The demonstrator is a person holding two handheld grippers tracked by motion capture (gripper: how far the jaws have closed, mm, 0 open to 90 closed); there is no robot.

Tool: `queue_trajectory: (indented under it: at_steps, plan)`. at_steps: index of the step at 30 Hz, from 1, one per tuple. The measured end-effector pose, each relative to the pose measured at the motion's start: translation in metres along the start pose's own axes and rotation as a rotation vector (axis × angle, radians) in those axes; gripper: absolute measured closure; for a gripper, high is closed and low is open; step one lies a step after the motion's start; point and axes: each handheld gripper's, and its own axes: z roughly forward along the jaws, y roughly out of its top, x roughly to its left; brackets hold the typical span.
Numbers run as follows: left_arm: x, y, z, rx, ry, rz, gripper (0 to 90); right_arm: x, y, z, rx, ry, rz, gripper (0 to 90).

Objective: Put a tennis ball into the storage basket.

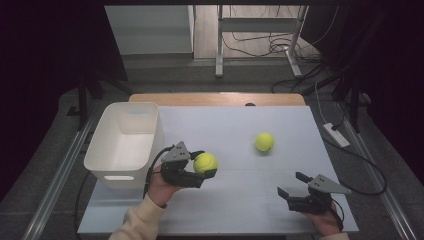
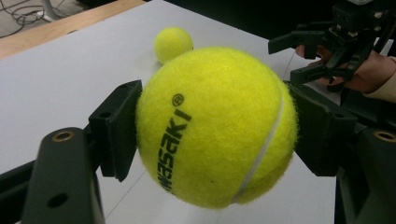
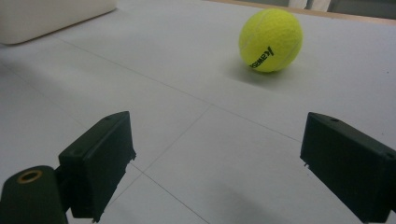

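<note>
The left gripper [image 1: 199, 169] clamps a tennis ball [image 1: 205, 162], a second ball [image 1: 264, 141] lying beyond; the right gripper [image 1: 293, 185] gapes empty.

- The held tennis ball [image 2: 217, 126] hides the inner faces of the left tool [image 2: 217, 128] and part of the second ball [image 2: 173, 43] behind it.
- In the right gripper view, the white bin [image 3: 51, 16] left of that second ball is cut off by the top edge.
- In the high view, the right hand [image 1: 327, 224] runs off the bottom edge.
</note>
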Motion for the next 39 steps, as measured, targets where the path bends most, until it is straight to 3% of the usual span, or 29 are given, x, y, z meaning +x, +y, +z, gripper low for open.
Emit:
queue_trajectory:
  at_steps: [22, 33, 39]
  plan:
    - [0.004, 0.012, -0.028, -0.121, 0.024, -0.022, 26.2, -0.001, 0.0, 0.0, -0.001, -0.007, 0.0, 9.8]
    - [0.008, 0.02, -0.033, -0.155, 0.022, -0.052, 26.3, 0.0, 0.002, -0.001, -0.009, -0.009, -0.003, 9.8]
    - [0.011, 0.029, -0.034, -0.157, 0.042, -0.061, 26.2, 0.0, 0.002, -0.002, -0.016, -0.003, 0.005, 9.9]
